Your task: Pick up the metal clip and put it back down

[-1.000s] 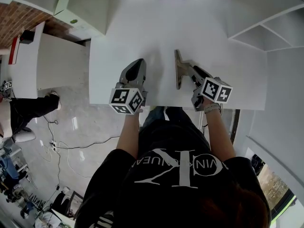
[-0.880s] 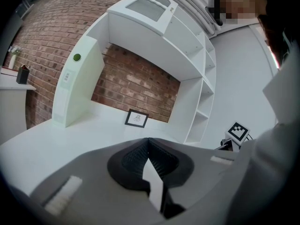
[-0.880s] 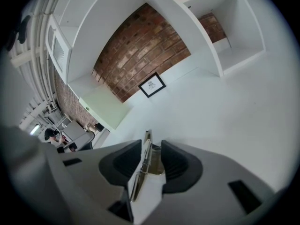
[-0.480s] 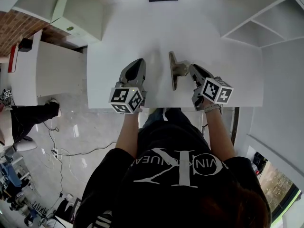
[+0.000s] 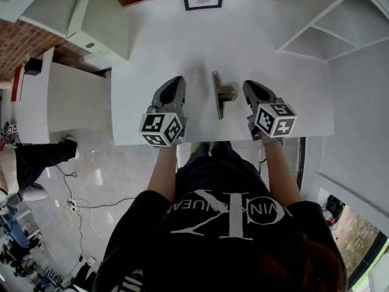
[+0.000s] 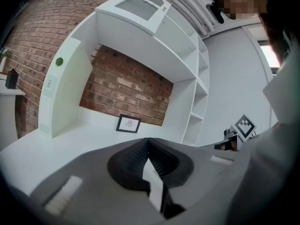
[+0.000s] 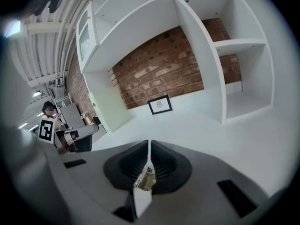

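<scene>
The metal clip [image 5: 220, 94] lies on the white table [image 5: 152, 47], its long bar running front to back and its handle pointing right. My right gripper [image 5: 250, 85] rests just right of the clip, a small gap between them. In the right gripper view its jaws [image 7: 149, 144] meet at the tips, and a small brassy bit shows low in the slot. My left gripper [image 5: 177, 79] sits left of the clip, apart from it, shut on nothing [image 6: 148, 142].
A small framed picture [image 5: 202, 0] stands at the table's back against the brick wall. White shelves [image 5: 316, 35] rise at the right, a white cabinet [image 5: 97, 17] at the left. The table's front edge runs just under both grippers.
A second ago the clip was at my right gripper's jaws, tilted. It now lies on the table, and the right gripper has drawn off to its right. The left gripper stayed put.
</scene>
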Motion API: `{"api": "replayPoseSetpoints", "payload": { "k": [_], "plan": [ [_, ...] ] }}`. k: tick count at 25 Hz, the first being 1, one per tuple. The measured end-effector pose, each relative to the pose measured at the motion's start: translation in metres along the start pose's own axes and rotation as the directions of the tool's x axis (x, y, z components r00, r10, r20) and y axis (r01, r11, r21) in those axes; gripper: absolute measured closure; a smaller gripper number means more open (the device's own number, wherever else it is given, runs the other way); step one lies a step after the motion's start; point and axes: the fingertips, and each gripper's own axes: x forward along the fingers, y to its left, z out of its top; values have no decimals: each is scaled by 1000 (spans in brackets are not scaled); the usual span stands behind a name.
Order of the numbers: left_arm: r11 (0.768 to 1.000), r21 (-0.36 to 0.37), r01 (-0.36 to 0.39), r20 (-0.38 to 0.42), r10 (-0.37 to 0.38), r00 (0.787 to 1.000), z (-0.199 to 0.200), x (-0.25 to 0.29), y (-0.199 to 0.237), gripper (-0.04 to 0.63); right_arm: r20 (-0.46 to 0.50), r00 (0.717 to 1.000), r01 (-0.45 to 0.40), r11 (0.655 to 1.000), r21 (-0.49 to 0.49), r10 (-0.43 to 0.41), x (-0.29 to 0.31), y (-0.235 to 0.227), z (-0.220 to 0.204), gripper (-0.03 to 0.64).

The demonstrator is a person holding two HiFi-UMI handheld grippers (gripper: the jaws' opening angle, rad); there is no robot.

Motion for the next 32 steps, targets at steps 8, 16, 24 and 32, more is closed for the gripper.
{"api": "replayPoseSetpoints", "payload": {
  "k": [8,16,24,32],
  "plan": [
    [1000,17,12,21,-12,1000,12,0,-4,584,84,996,35,995,-99,-26,-12,0,28,595],
    [1000,19,-25,32,24,999,19,-6,5,584,168,984,80,988,-131,-58,-26,-12,54,595],
    [998,44,-37,73,33,997,39,-10,7,584,237,970,112,973,-203,-63,-37,-8,79,595],
    [996,70,-52,116,43,992,59,-15,9,584,311,950,121,958,-259,-36,-47,6,103,598]
  ]
}}
